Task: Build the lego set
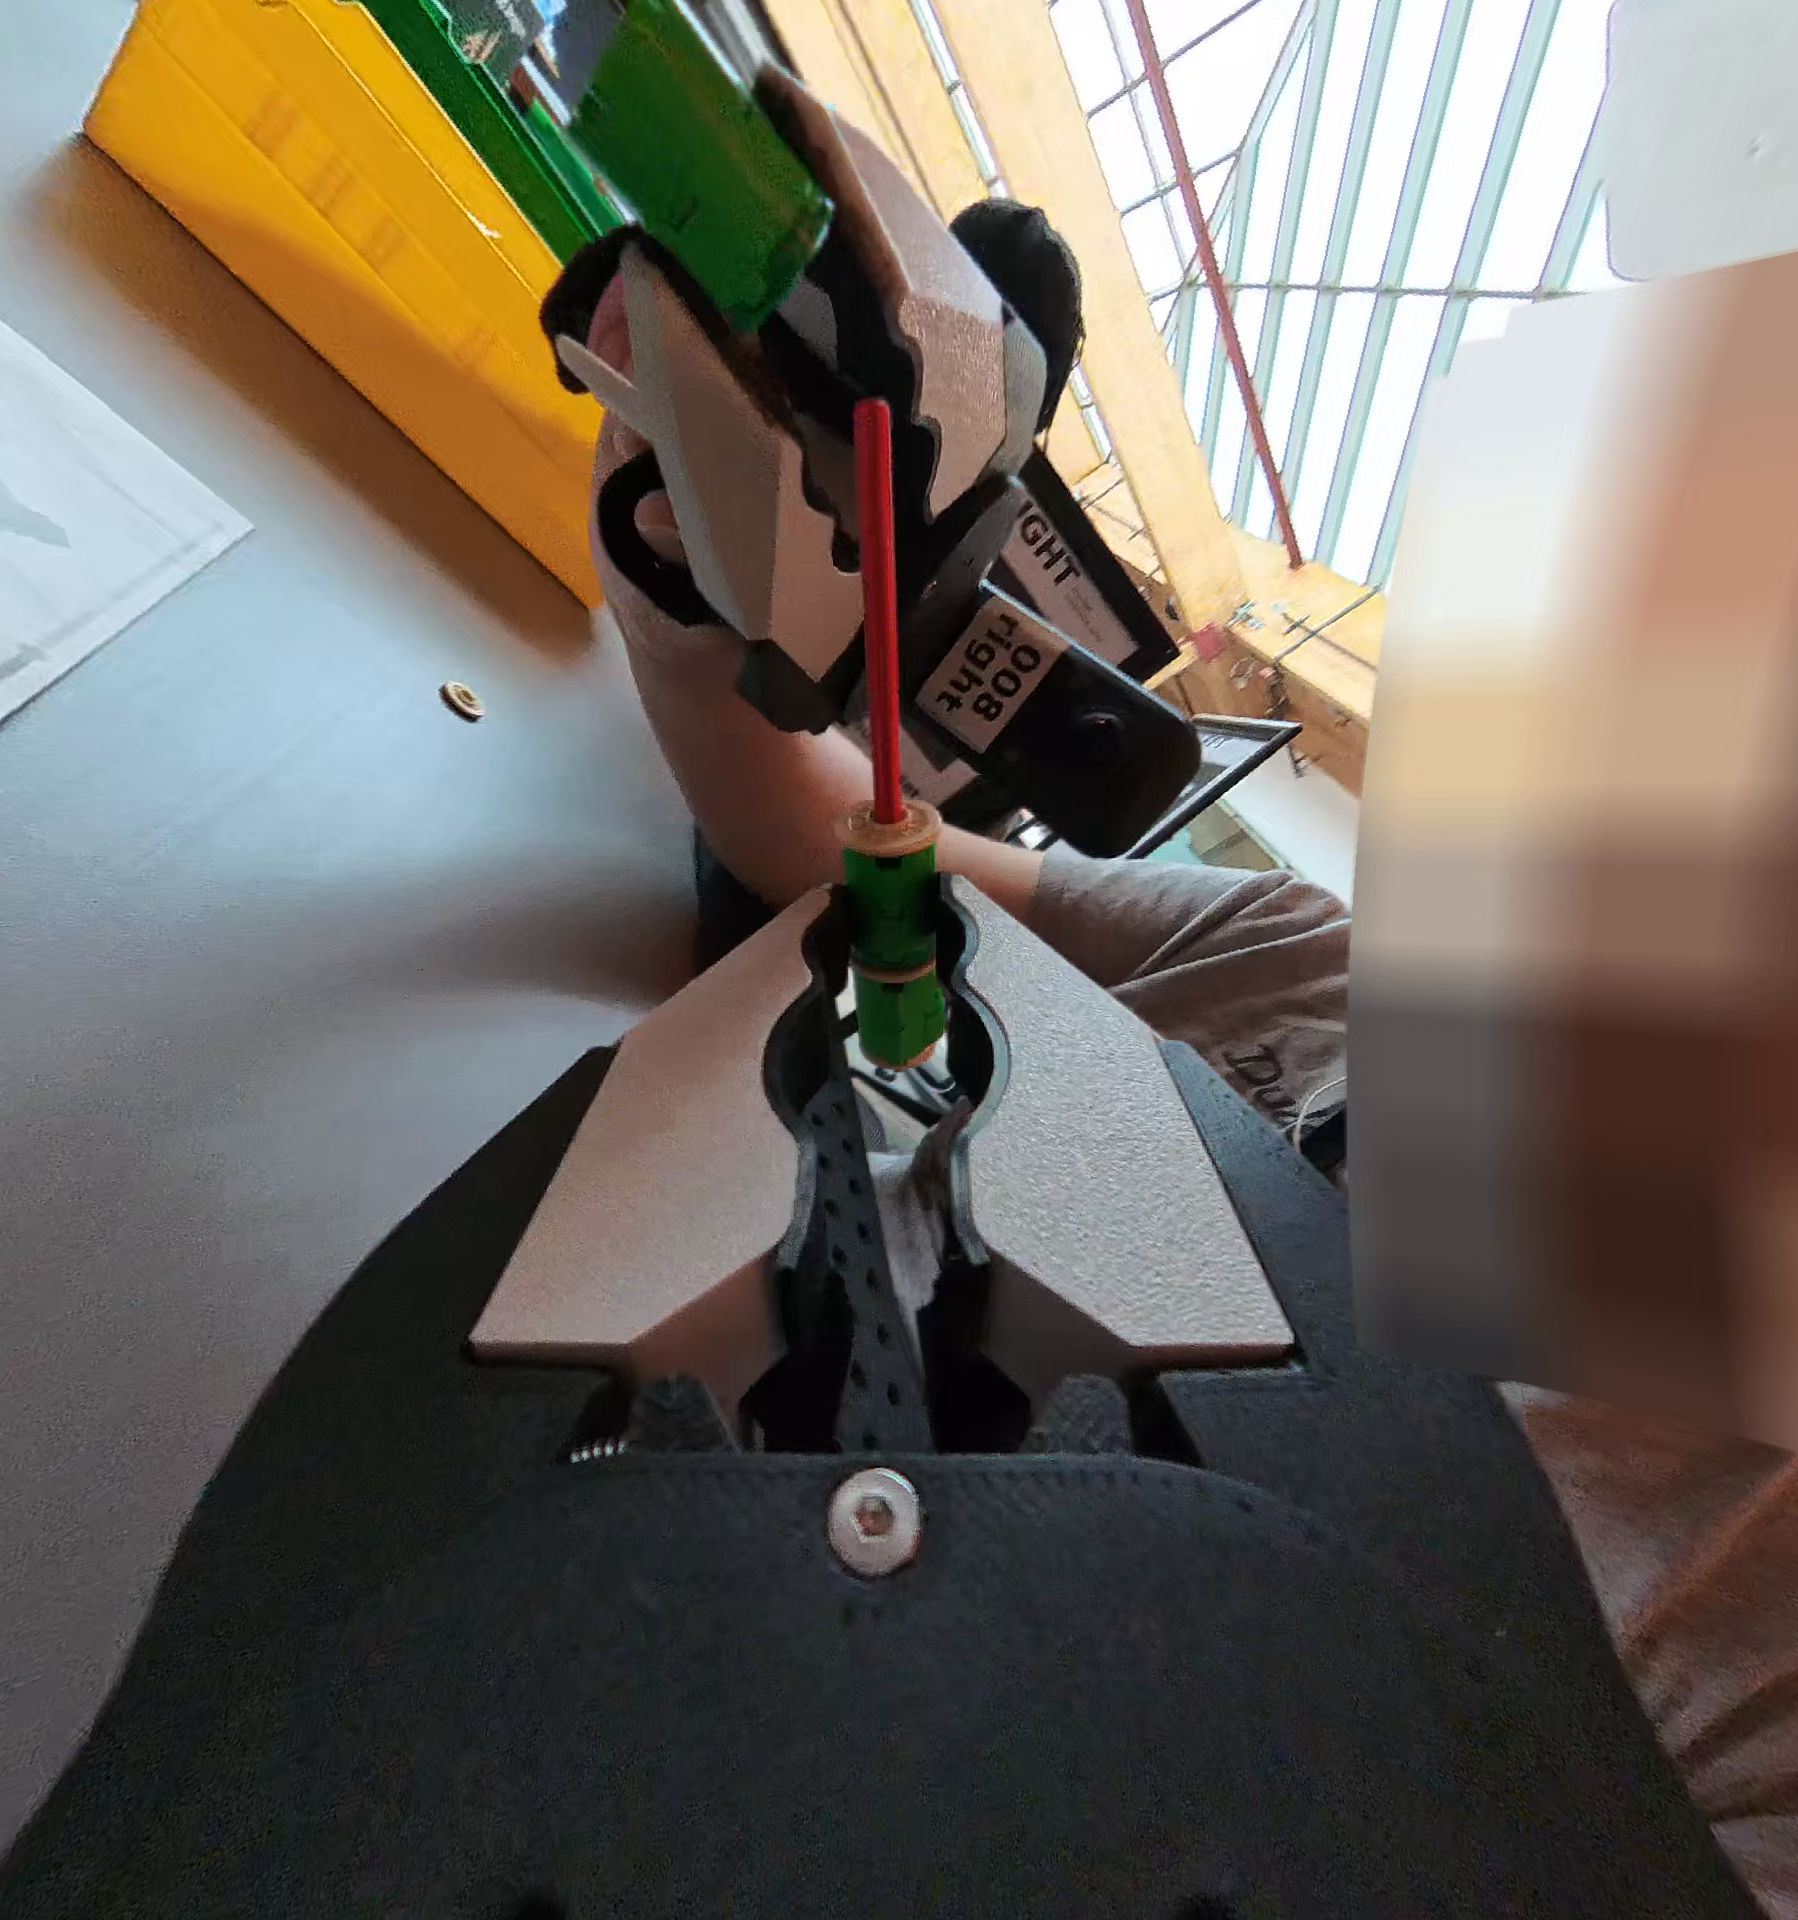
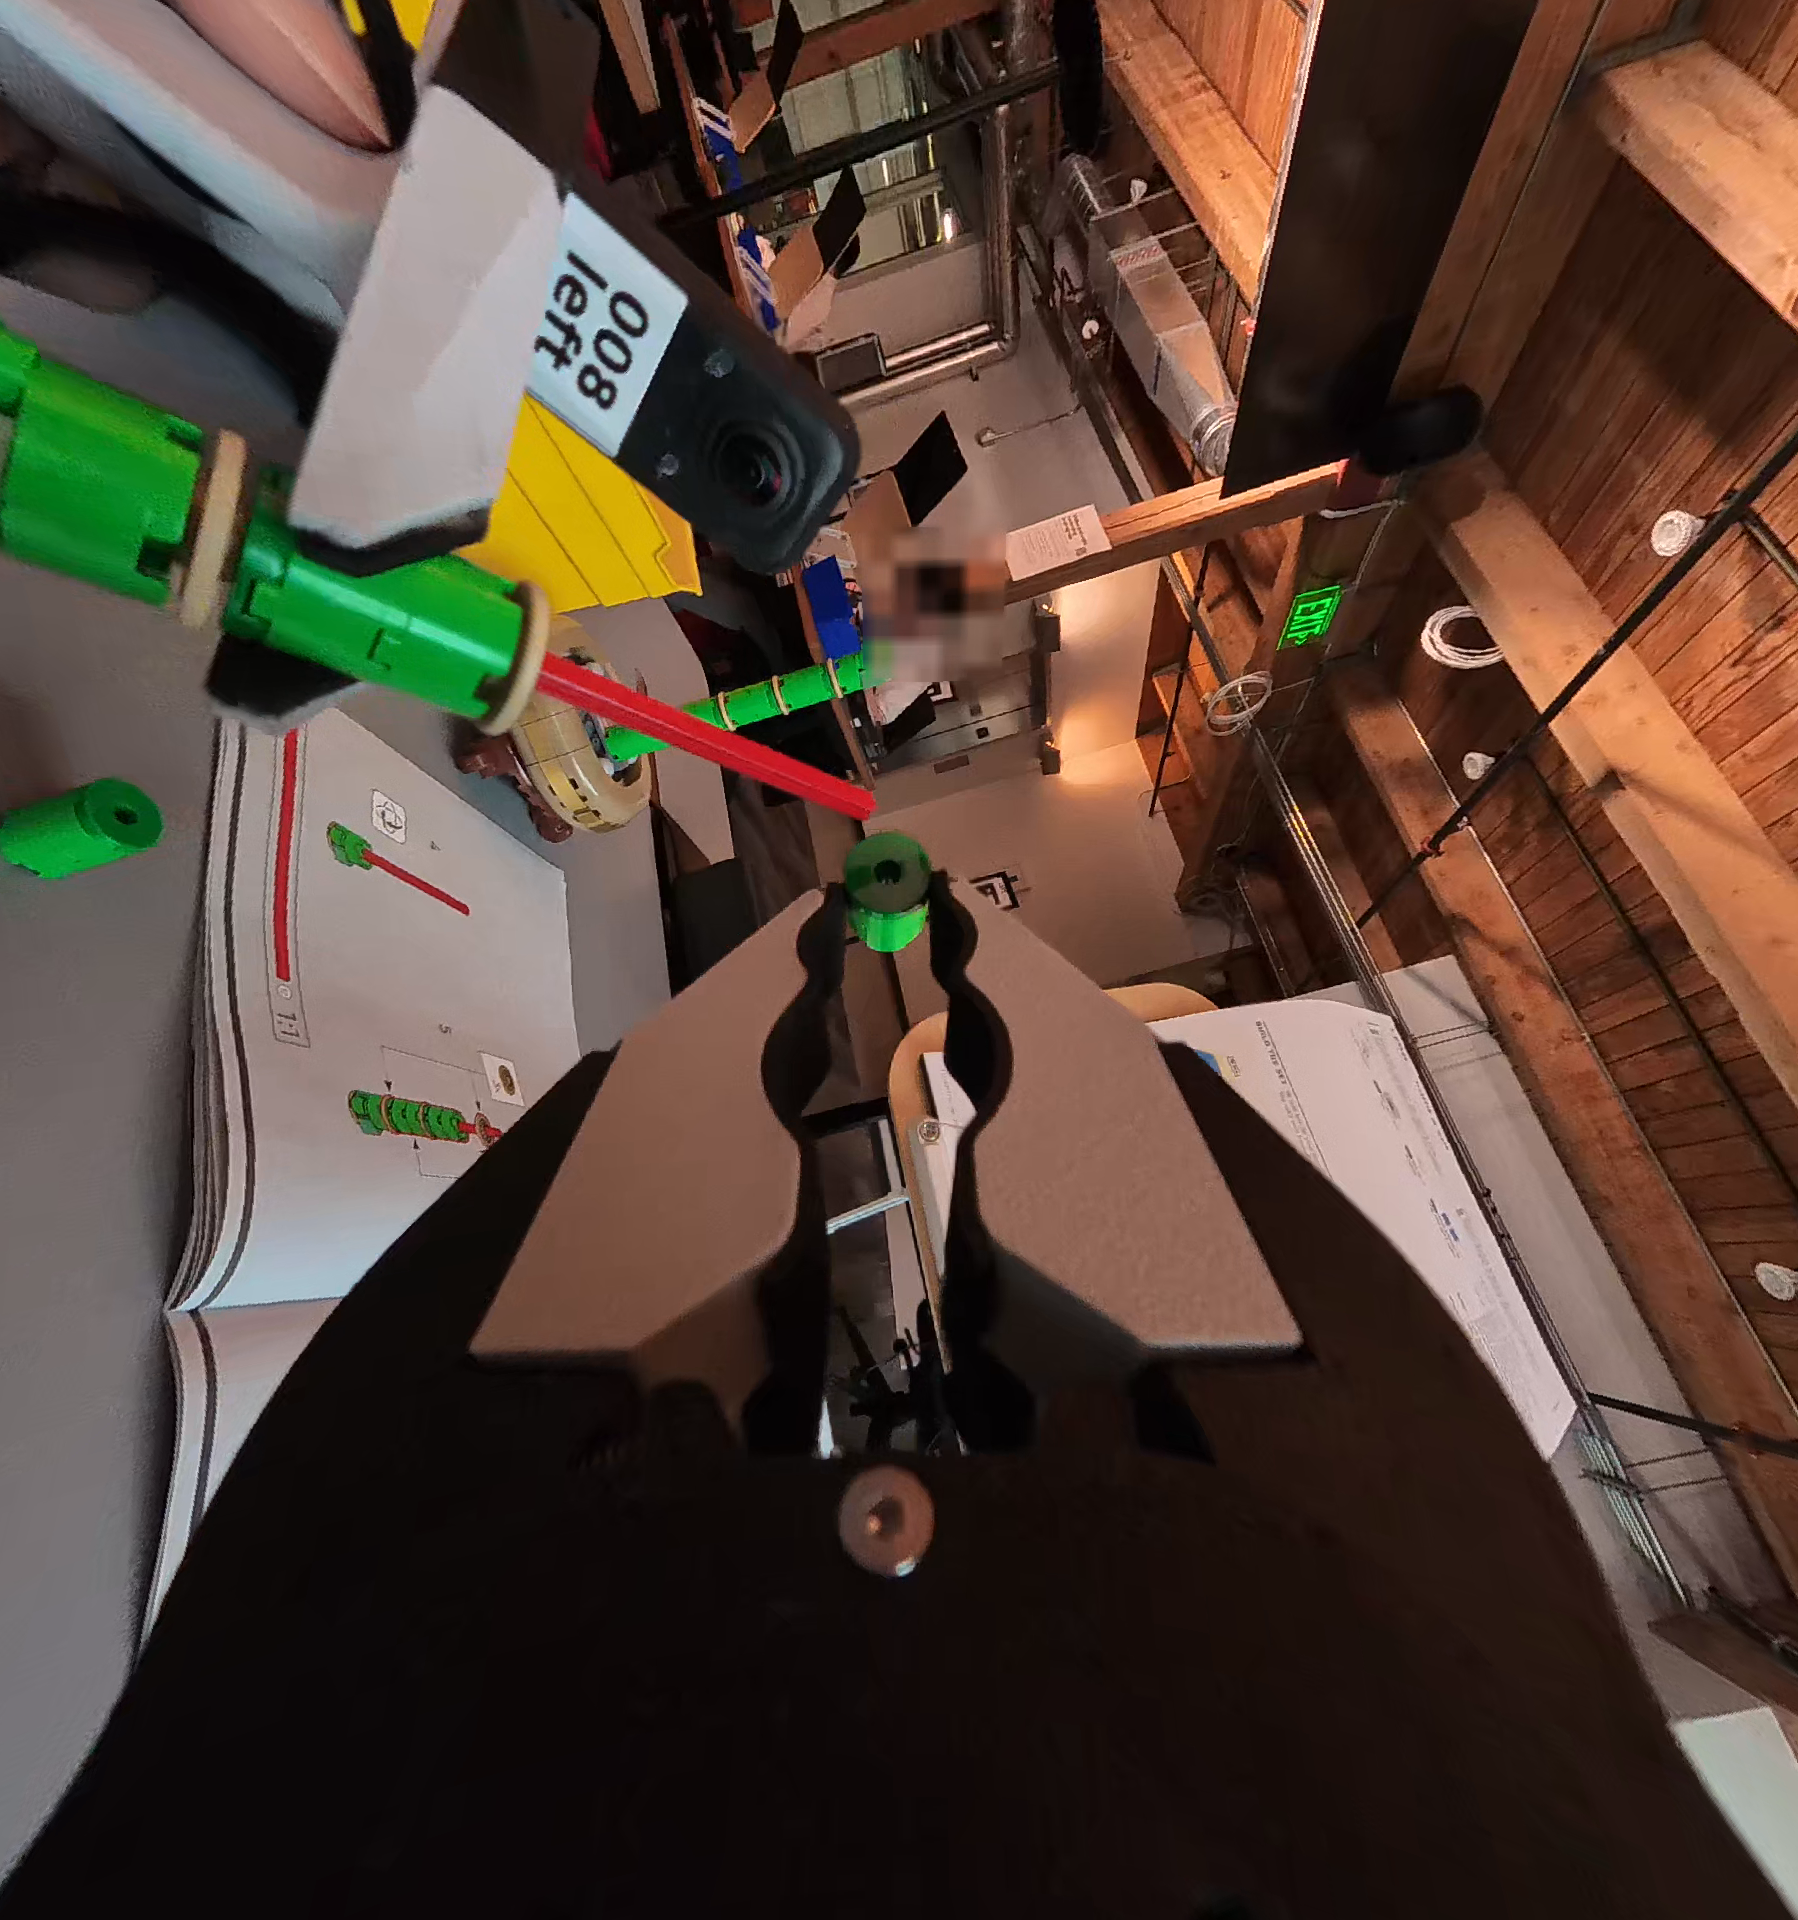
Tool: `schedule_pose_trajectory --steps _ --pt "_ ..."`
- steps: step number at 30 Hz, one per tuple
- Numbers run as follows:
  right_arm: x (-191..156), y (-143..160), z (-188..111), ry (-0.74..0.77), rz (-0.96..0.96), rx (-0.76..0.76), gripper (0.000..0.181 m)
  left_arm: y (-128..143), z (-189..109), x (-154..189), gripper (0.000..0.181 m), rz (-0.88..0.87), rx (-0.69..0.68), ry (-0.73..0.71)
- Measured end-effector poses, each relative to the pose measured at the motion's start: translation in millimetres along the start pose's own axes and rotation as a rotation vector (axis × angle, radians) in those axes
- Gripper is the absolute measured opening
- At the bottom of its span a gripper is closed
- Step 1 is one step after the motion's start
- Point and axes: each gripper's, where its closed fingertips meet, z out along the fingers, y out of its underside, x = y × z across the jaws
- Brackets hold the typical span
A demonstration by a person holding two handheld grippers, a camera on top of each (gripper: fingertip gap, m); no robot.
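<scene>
While the left claw (image 1: 890, 940) is clamping the green stack (image 1: 893, 940) on the thin red rod (image 1: 877, 613) above the worktop (image 1: 251, 883), the right claw (image 2: 887, 902) is pinching a light, slippery green sleeve (image 2: 884, 888) by its sides at the rod's bendy tip.

White sticker (image 1: 981, 676) on right claw camera, sticker (image 2: 601, 335) on left, green sign (image 2: 1308, 615)

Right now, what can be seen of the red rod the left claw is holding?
The red rod is a thin, straight, glossy plastic-looking axle. Its lower end runs through stacked green cylinders separated by tan rings, and the left claw is shut on that stack, not on the bare rod. It is held in the air, its free tip just short of the holed green cylinder in the right claw.
</scene>
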Motion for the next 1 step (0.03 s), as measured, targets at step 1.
schedule_pose_trajectory --steps 1 --pt "0.7 -1.0 0.0 0.004 0.001 0.002 0.015 -1.9 -1.1 1.4 0.014 -0.012 0.013 0.016"
